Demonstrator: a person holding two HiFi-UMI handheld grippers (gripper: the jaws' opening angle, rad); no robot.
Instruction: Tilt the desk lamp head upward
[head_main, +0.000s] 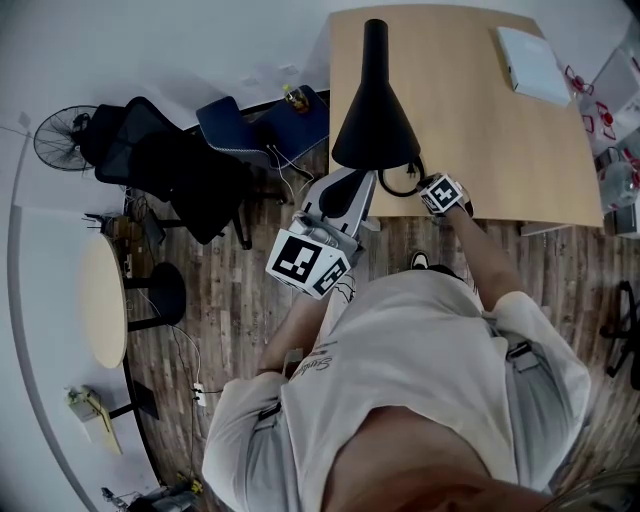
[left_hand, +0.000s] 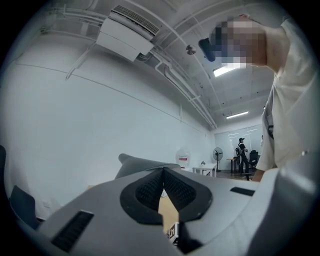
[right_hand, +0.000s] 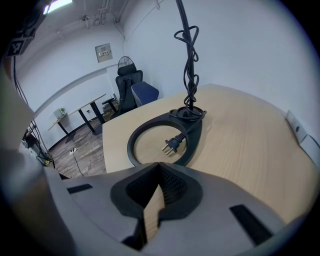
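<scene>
Looking down in the head view, I am seeing the black lamp head (head_main: 375, 110) hanging over the near left edge of the desk (head_main: 500, 150), its wide mouth toward me. My left gripper (head_main: 345, 190) is reaching up just beside the shade's near rim; I cannot tell whether it is touching. My right gripper (head_main: 438, 193) is sitting at the desk's near edge, just right of the lamp base (head_main: 400, 182).

Turning to the left gripper view, my jaws are pressing together with nothing between them, and the left gripper (left_hand: 163, 187) is pointing up at a bare wall and an air conditioner (left_hand: 125, 35). No lamp is showing there.

Turning to the right gripper view, the jaws of the right gripper (right_hand: 159, 187) are likewise meeting on nothing. Beyond them the ring-shaped lamp base (right_hand: 145, 127) is lying on the desk (right_hand: 250, 145), the plug (right_hand: 171, 145) is resting inside the ring, and the cord (right_hand: 190, 60) is winding round the stem.

Judging from all this, neither gripper is holding the lamp head, so the upward tilt is looking like a step not yet done.
</scene>
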